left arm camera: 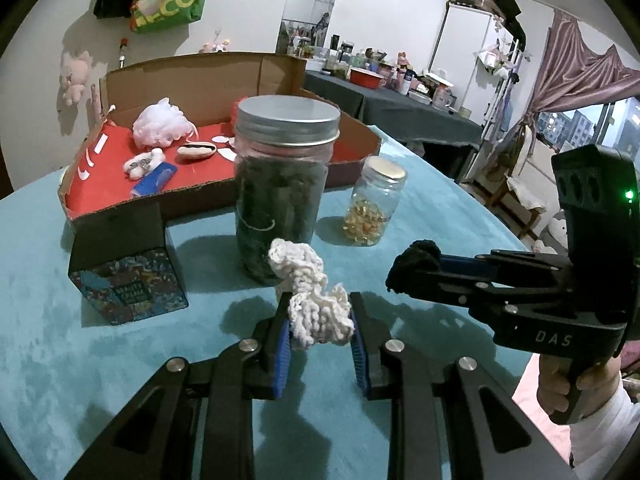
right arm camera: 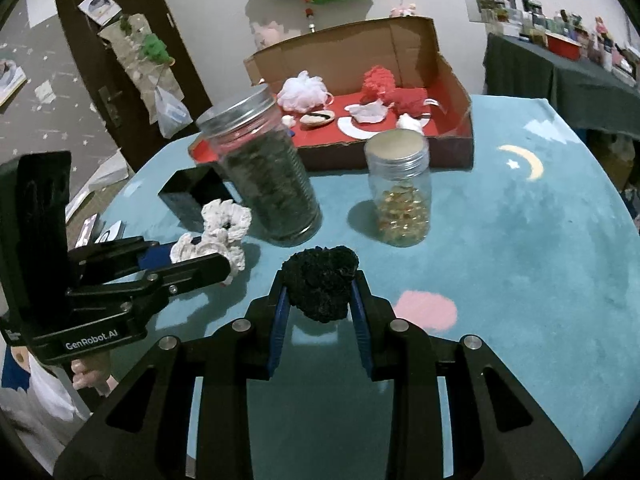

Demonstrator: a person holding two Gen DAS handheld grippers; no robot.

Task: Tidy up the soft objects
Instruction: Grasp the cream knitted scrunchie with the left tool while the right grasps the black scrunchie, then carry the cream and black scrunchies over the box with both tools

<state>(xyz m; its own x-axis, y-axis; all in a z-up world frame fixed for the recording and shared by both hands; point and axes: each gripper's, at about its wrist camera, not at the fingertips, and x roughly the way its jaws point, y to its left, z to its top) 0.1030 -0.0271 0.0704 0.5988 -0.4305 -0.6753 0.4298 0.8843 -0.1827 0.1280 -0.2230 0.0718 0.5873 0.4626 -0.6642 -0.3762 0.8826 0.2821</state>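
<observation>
- The left gripper (left arm camera: 320,320) is clamped on a white crocheted piece (left arm camera: 310,296); its blue pads press both sides of the yarn, and the upper end of the piece sticks out above the fingers; the piece hangs clear of the teal table cover (left arm camera: 120,360), casting a shadow beneath.
- The right gripper (right arm camera: 320,300) is closed on a black crocheted piece (right arm camera: 322,284); the dark bundle sits squeezed between its blue pads, above the cover.
- Seen from the left wrist, the right gripper reaches in from the right edge with the black bundle at its tip; a hand (left arm camera: 576,380) in a white sleeve grips its handle.
- Behind both grippers stands a large jar (left arm camera: 282,184) with a metal lid and dark contents; beside it, a small jar (left arm camera: 374,202) holds golden capsules.
- A patterned dark box (left arm camera: 128,276) stands on the cover, left of the large jar.
- At the far side of the table lies an open cardboard box (right arm camera: 360,56) with a red floor; in it rest a white mesh puff (right arm camera: 302,90), a red crocheted piece (right arm camera: 380,80), and several small white items.
</observation>
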